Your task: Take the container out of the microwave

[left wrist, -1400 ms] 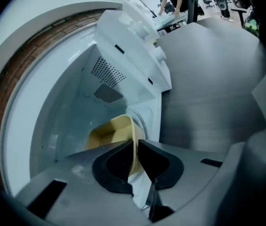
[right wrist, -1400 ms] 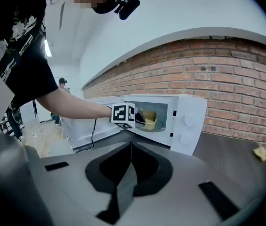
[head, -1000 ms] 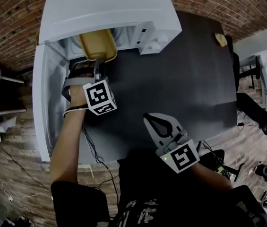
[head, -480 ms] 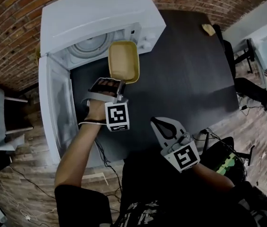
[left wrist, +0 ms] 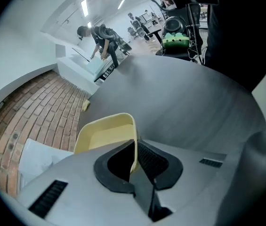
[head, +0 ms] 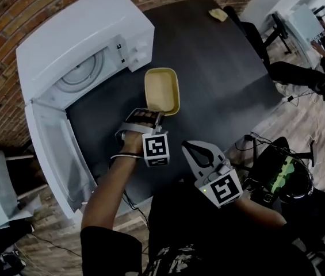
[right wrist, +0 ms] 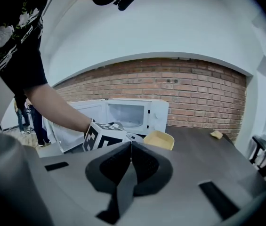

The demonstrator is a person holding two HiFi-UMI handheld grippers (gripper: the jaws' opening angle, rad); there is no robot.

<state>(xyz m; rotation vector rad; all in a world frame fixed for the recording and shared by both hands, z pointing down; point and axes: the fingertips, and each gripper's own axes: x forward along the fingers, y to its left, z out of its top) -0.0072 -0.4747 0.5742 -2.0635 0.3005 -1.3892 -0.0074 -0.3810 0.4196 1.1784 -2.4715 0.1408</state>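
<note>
A red brick wall (right wrist: 194, 88) rises ahead of the right gripper (right wrist: 131, 147), beyond the dark counter (right wrist: 208, 145). Wood-plank floor (head: 306, 122) lies off to its right, with a black chair (head: 254, 36) at the counter's edge. Past the left gripper (left wrist: 135, 159), ceiling strip lights (left wrist: 84, 7) glow.

Left tongs (head: 150, 117) clamped, right tongs (head: 188, 146) closed

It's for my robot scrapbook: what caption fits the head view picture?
Left gripper grips the yellow container by its rim, outside the open microwave, over the dark table.

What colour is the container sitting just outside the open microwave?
Pale yellow; the container shows best in the head view.
</note>
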